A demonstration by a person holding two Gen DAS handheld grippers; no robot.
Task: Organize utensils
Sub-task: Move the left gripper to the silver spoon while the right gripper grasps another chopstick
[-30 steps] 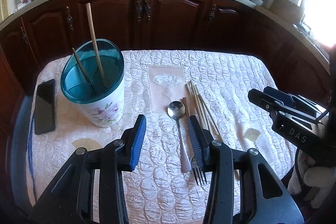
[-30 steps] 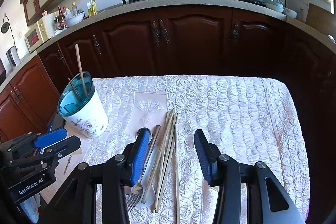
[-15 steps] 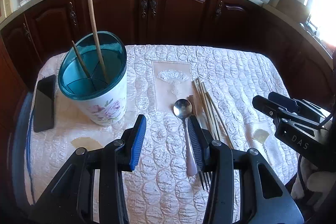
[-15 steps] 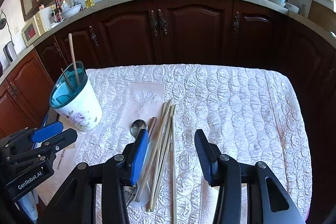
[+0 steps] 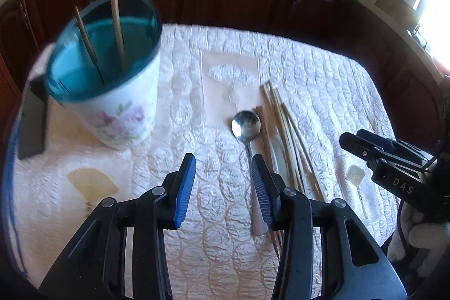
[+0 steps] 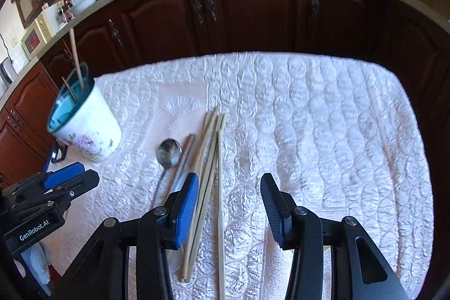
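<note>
A white floral utensil holder [image 5: 118, 103] with a teal divided rim stands at the left of the table and holds two wooden chopsticks [image 5: 116, 4]; it also shows in the right wrist view [image 6: 87, 128]. A metal spoon [image 5: 247, 131], a fork [image 5: 275, 238] and several wooden chopsticks [image 5: 292, 142] lie together on the white quilted cloth. They also show in the right wrist view: spoon [image 6: 168, 153], chopsticks [image 6: 208, 159]. My left gripper [image 5: 222, 187] is open and empty, low, just left of the spoon handle. My right gripper [image 6: 229, 204] is open and empty over the chopsticks' near ends.
A black phone [image 5: 31, 125] lies at the table's left edge behind the holder. Dark wooden cabinets [image 6: 253, 13] stand close behind the table, under a counter with pots and a dish rack. The cloth to the right [image 6: 337, 131] is bare.
Both grippers have moved forward and down toward the table. The holder and utensils look nearer and larger. Both grippers stay open and empty; nothing on the table has moved.
</note>
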